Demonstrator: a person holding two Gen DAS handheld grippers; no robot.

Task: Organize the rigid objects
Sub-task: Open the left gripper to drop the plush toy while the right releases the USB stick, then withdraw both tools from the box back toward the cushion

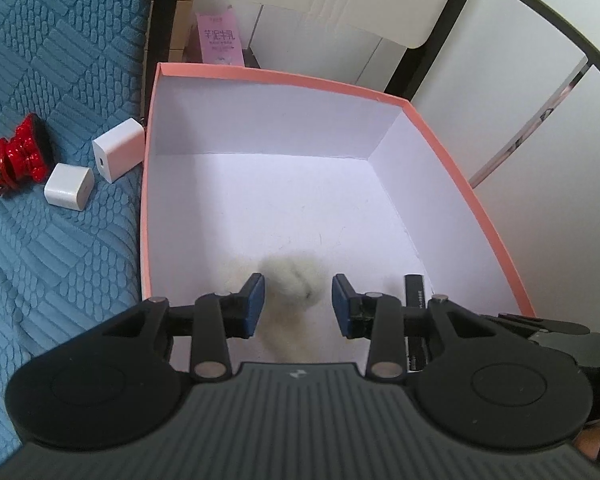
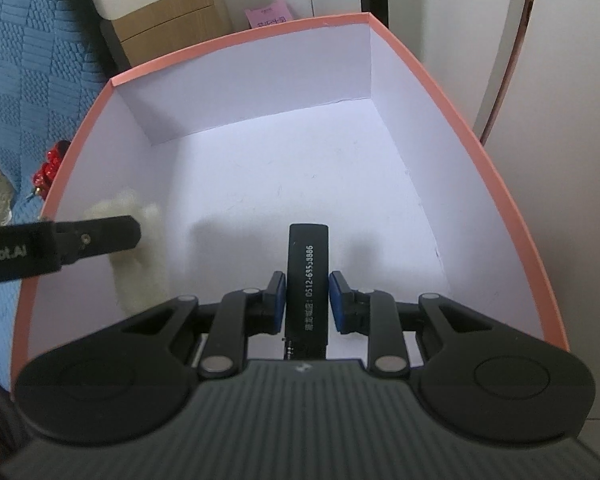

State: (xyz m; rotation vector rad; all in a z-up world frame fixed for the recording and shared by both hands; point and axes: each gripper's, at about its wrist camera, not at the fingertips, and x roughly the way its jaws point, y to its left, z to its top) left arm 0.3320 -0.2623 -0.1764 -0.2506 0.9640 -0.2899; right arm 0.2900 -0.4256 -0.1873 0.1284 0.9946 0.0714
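Blue quilted bed cover point(image 1: 40, 240), pink-rimmed box point(image 1: 284, 76) at three o'clock of it, white cabinets point(image 1: 500, 100) behind, left gripper point(image 1: 298, 304) jaws parted over white fluff point(image 1: 292, 276), right gripper point(image 2: 307, 300) jaws closed on black stick point(image 2: 308, 256).

We see a pink carton point(image 1: 219, 40) with printed characters standing on the floor behind the bed, next to white cabinet doors point(image 1: 500, 80).

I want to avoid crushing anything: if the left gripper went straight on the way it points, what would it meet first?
Probably the fluffy white plush toy between the left gripper's open jaws, on the pink-rimmed white box's floor.
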